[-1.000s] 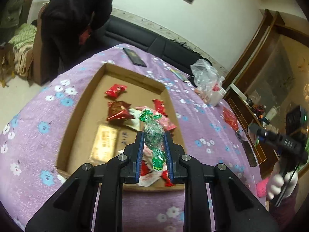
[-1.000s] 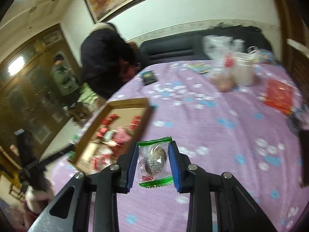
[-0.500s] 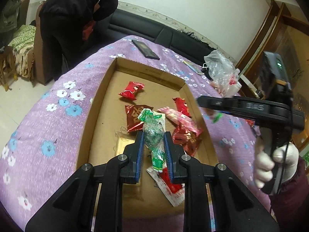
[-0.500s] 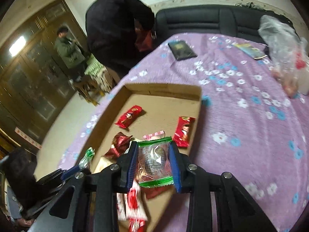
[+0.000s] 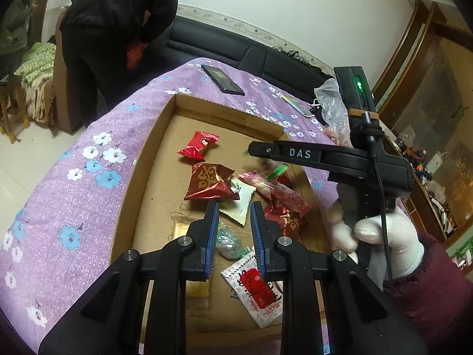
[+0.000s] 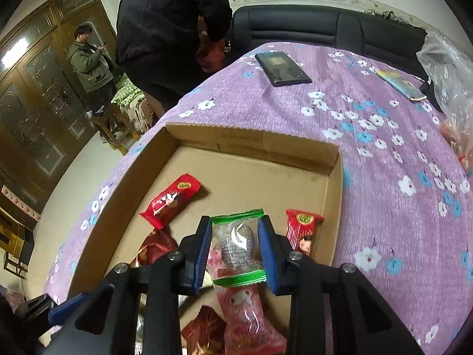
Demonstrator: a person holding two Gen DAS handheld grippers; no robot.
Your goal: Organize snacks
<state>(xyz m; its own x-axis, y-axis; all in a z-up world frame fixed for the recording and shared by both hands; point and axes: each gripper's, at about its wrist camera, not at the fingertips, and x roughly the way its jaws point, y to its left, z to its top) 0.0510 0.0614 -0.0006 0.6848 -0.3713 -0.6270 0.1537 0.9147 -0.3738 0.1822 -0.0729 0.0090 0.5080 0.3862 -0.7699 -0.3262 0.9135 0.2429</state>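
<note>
Snacks [image 5: 211, 182] in red, pink and white wrappers lie loose on the floor of the cardboard box [image 6: 251, 139], mostly at its near end. Over that end the left gripper [image 5: 234, 207] hangs with its fingers drawn close, only a narrow gap between them and nothing at their tips. A foil snack in green wrap [image 5: 229, 241] shows through the gap, down in the box. The right gripper [image 6: 236, 220], held in a white-gloved hand [image 5: 384, 236], is above the box's middle, fingers pinching a clear green-edged packet [image 6: 236, 245]. The box sits on the purple-flowered table [image 6: 384, 177]. Beyond the box lies a dark phone [image 6: 282, 69], then a black sofa [image 6: 295, 26].
</note>
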